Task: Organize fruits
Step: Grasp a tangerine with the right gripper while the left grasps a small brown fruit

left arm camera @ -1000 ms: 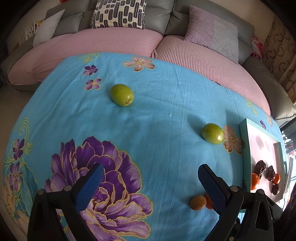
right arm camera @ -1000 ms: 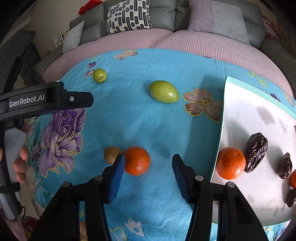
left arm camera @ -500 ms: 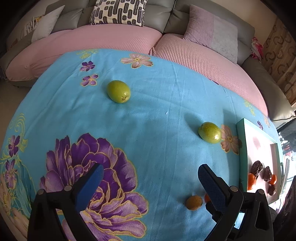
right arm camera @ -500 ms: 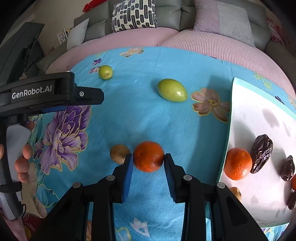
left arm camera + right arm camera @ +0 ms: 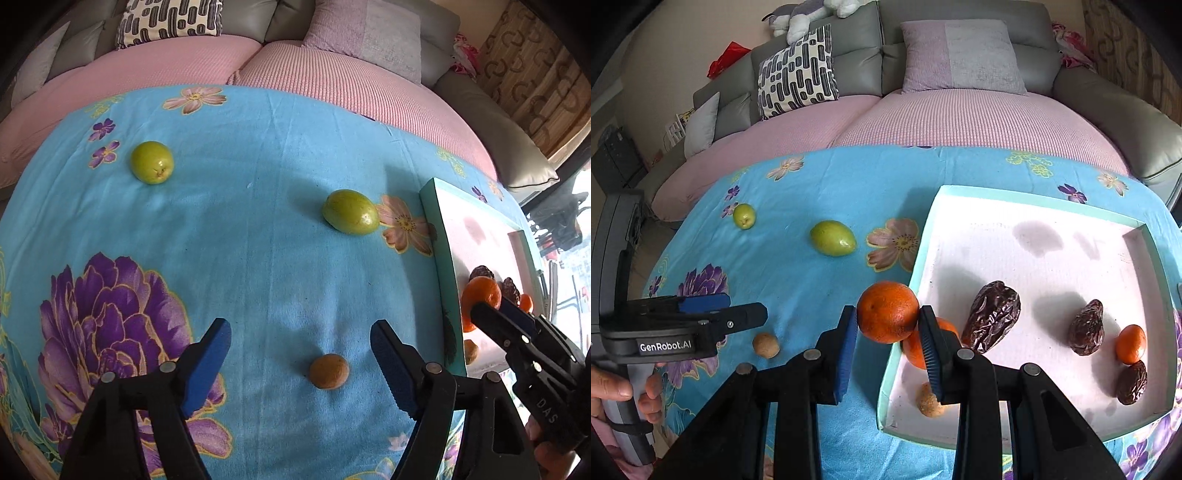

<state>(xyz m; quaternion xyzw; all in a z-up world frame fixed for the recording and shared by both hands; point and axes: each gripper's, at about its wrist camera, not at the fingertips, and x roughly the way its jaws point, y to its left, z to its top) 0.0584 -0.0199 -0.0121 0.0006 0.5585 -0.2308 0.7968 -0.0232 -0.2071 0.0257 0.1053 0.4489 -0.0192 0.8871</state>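
My right gripper [image 5: 888, 325] is shut on an orange [image 5: 887, 311], held in the air over the left rim of the white tray [image 5: 1027, 229]. In the tray lie another orange [image 5: 945, 328], a small orange [image 5: 1130, 343], three dark dates [image 5: 993, 314] and a small brown fruit [image 5: 929, 405]. My left gripper [image 5: 301, 350] is open above the blue cloth, with a small brown fruit [image 5: 328, 371] lying between its fingers. Two green fruits [image 5: 152, 167] [image 5: 351, 212] rest farther back on the cloth. The right gripper [image 5: 491, 302] with its orange shows at the right of the left wrist view.
The flowered blue cloth [image 5: 240, 240] covers the table. A grey sofa with pink covers [image 5: 960, 122] and cushions [image 5: 796, 83] runs behind it. A person's hand [image 5: 613, 387] holds the left gripper's handle at the left of the right wrist view.
The right gripper shut on the orange, lifted it off the cloth and carried it right to the tray's rim. The left gripper moved right, and the small brown fruit now lies between its fingers.
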